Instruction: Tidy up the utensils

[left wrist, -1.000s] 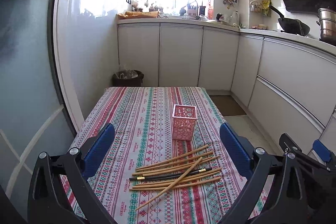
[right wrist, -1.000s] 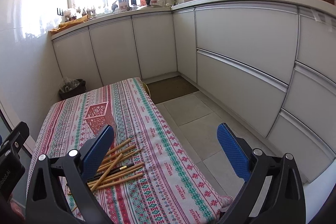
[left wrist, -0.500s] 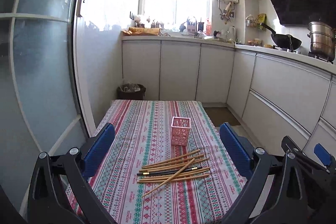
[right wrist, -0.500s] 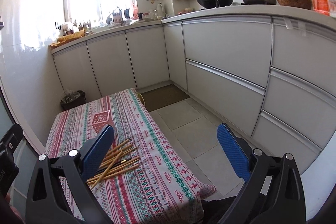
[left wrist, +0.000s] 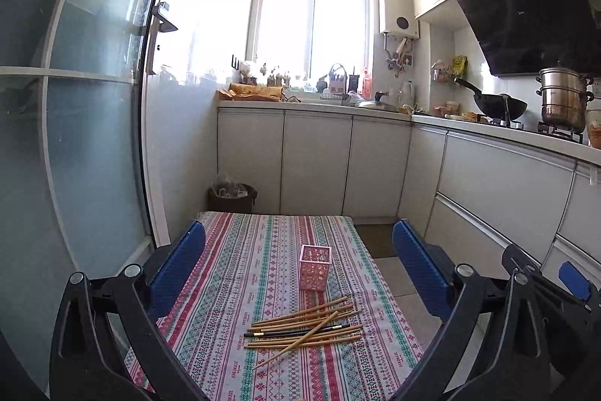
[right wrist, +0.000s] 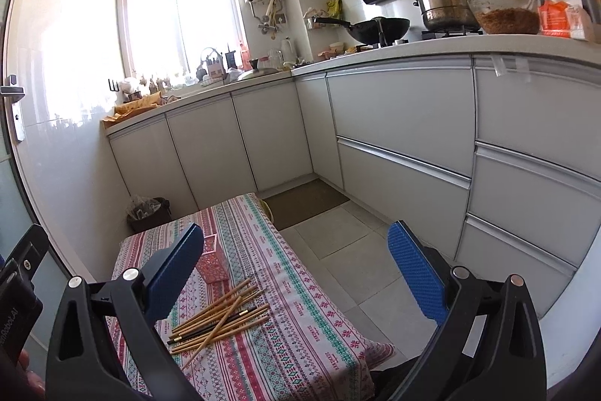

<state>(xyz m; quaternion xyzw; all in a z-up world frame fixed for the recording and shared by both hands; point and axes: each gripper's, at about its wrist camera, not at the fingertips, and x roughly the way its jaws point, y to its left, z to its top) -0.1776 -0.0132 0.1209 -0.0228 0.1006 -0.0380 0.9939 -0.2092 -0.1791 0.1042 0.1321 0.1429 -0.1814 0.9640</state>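
Note:
Several wooden chopsticks (left wrist: 306,327) lie in a loose pile on the striped tablecloth (left wrist: 240,292), with a dark pair among them. Just behind the pile stands a pink lattice holder (left wrist: 314,267), upright and empty. My left gripper (left wrist: 299,271) is open, held high above and in front of the table. In the right wrist view the same chopsticks (right wrist: 221,320) and pink holder (right wrist: 212,265) sit at lower left. My right gripper (right wrist: 296,269) is open too, raised off the table's right side over the floor.
White kitchen cabinets (left wrist: 319,160) run along the back and right walls. A wok (left wrist: 496,104) and steel pot (left wrist: 563,100) sit on the counter. A dark bin (left wrist: 233,198) stands beyond the table. A glass door (left wrist: 86,145) lines the left side.
Both grippers have risen and pulled back from the table, so the chopsticks and holder look smaller and lower. Nothing on the table has moved. Both stay open.

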